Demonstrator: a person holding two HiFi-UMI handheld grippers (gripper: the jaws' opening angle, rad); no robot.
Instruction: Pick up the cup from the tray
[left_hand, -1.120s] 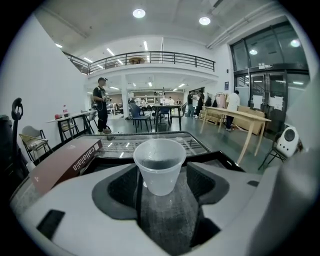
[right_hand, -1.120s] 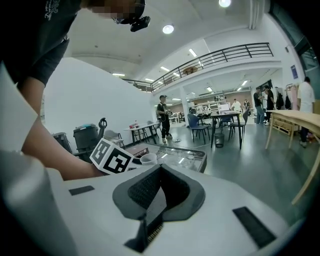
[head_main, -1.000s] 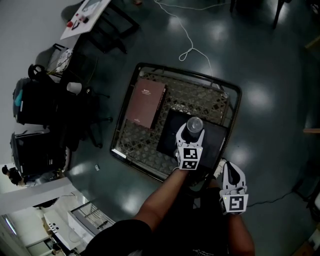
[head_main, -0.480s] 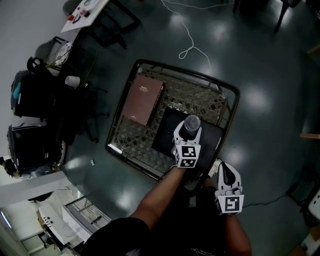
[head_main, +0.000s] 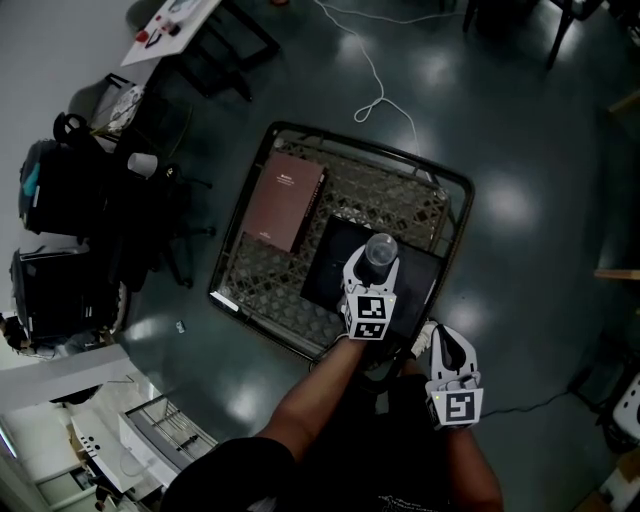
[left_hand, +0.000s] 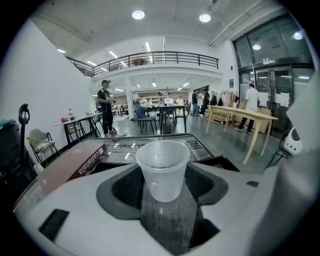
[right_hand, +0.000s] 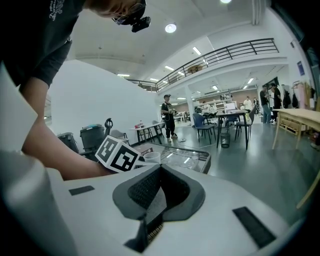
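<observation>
A clear plastic cup (head_main: 379, 250) (left_hand: 162, 170) sits upright between the jaws of my left gripper (head_main: 372, 272) (left_hand: 164, 192), which is shut on its lower part. It hangs over the black tray (head_main: 330, 258) on the wire-mesh table (head_main: 462, 205). My right gripper (head_main: 441, 338) (right_hand: 159, 172) is shut and holds nothing. It stays off the table's near right corner, close to the person's body. From the right gripper view, the cup's rim (right_hand: 151, 156) shows just past the left gripper's marker cube (right_hand: 119, 154).
A brown book (head_main: 287, 200) (left_hand: 70, 165) lies on the mesh left of the tray. A white cable (head_main: 385, 85) loops on the floor beyond the table. Bags and chairs (head_main: 70, 200) crowd the left side. People stand far off in the hall.
The left gripper keeps its hold on the cup over the tray. Both grippers have shifted slightly left in the head view, as has the table.
</observation>
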